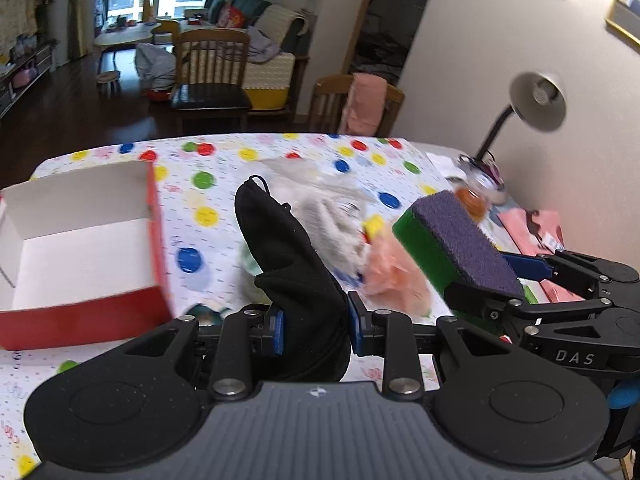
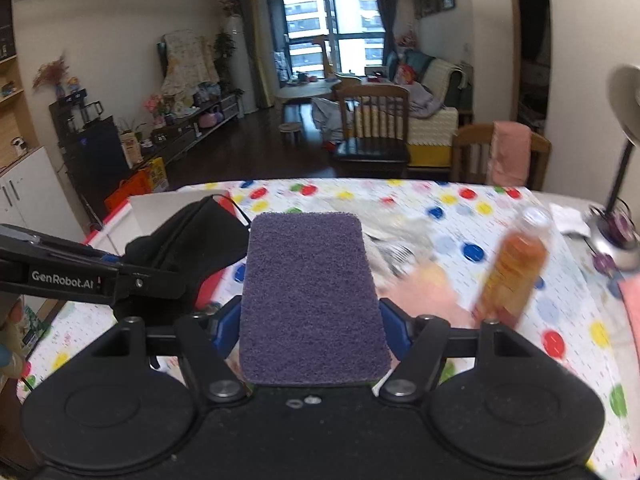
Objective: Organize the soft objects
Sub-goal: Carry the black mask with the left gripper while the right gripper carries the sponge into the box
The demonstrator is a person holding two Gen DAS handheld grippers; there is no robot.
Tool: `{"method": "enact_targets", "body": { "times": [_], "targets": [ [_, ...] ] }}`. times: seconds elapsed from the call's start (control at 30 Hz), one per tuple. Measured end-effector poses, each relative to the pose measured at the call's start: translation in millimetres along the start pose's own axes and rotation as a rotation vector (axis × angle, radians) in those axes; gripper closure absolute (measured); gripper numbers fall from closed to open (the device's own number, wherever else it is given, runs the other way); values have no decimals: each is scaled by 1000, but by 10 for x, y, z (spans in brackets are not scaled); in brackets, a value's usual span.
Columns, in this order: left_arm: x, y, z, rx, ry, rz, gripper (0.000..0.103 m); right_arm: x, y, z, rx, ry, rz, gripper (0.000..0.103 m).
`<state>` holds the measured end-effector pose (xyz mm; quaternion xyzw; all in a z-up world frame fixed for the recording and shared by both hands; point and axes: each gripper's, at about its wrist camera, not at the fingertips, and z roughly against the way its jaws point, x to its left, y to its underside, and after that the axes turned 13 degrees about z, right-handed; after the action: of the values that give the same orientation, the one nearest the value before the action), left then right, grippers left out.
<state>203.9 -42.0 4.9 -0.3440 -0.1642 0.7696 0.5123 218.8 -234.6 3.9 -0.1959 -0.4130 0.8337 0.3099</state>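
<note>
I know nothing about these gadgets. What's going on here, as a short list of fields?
Left gripper: shut on a black pouch
Right gripper: shut on a purple-and-green sponge
Box: red, open, nothing visible inside, at the left of the table
Table: polka-dot cloth
Loose soft items: grey cloth, pink cloth
Other: orange bottle, desk lamp

Desk [image 1: 248, 152] under a dotted cloth. Lamp [image 1: 536, 102] at the far right corner by the wall, orange bottle [image 2: 514, 264] standing near it. Beyond the desk: two wooden chairs, one [image 1: 212, 80] dark-seated, one [image 2: 500, 152] draped in a pink towel [image 2: 510, 152]; sofa [image 2: 432, 120]; window [image 2: 332, 28].
</note>
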Motion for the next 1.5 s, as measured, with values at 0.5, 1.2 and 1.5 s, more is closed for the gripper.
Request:
{"method": "enact_targets", "body": {
  "times": [0.5,1.2,1.5],
  "targets": [
    [1289,-640,311,-74,-100,62,74,996,-901,-717,-20,-45,134,34],
    [2724,-1310,-185,-38,-189,46,74,2122,-1404,-2171,117,8,264,34],
    [3031,-1363,-721,54,-167,77,74,2210,-1347,-2751,234,-2,239,34]
  ]
}}
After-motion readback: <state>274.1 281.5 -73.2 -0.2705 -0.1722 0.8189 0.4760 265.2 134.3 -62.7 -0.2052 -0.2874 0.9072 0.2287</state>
